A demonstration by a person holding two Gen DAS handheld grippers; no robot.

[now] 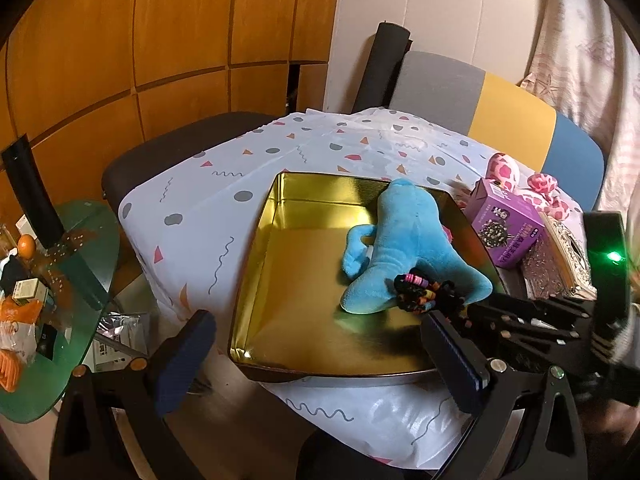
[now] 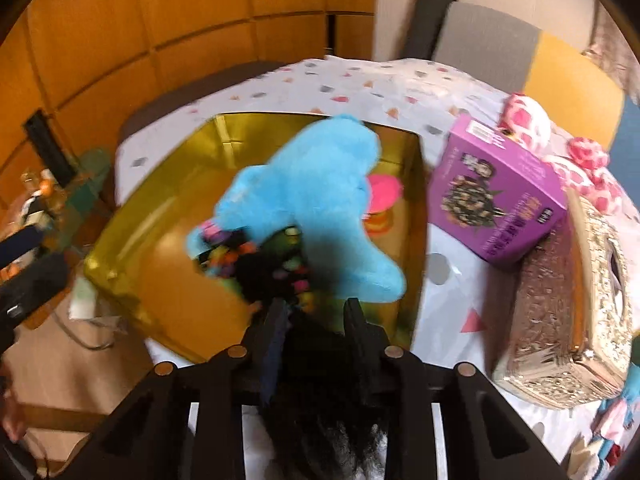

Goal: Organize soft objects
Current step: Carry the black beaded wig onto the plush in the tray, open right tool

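A gold tin tray (image 1: 304, 280) sits on the patterned tablecloth; it also shows in the right wrist view (image 2: 168, 240). A blue plush toy (image 1: 404, 236) lies in its right part (image 2: 320, 184). My right gripper (image 2: 316, 312) is shut on a black furry toy with coloured beads (image 2: 264, 264), held over the tray's near right part beside the blue plush; the toy also shows in the left wrist view (image 1: 424, 294). My left gripper (image 1: 324, 356) is open and empty at the tray's near edge. A pink item (image 2: 384, 194) lies behind the plush in the tray.
A purple box (image 2: 496, 196) leans on a glittery gold tissue box (image 2: 560, 320) right of the tray. Pink-spotted plush pieces (image 2: 576, 168) lie behind them. A green glass side table (image 1: 60, 300) with clutter stands at left. A chair back (image 1: 500, 108) is behind the table.
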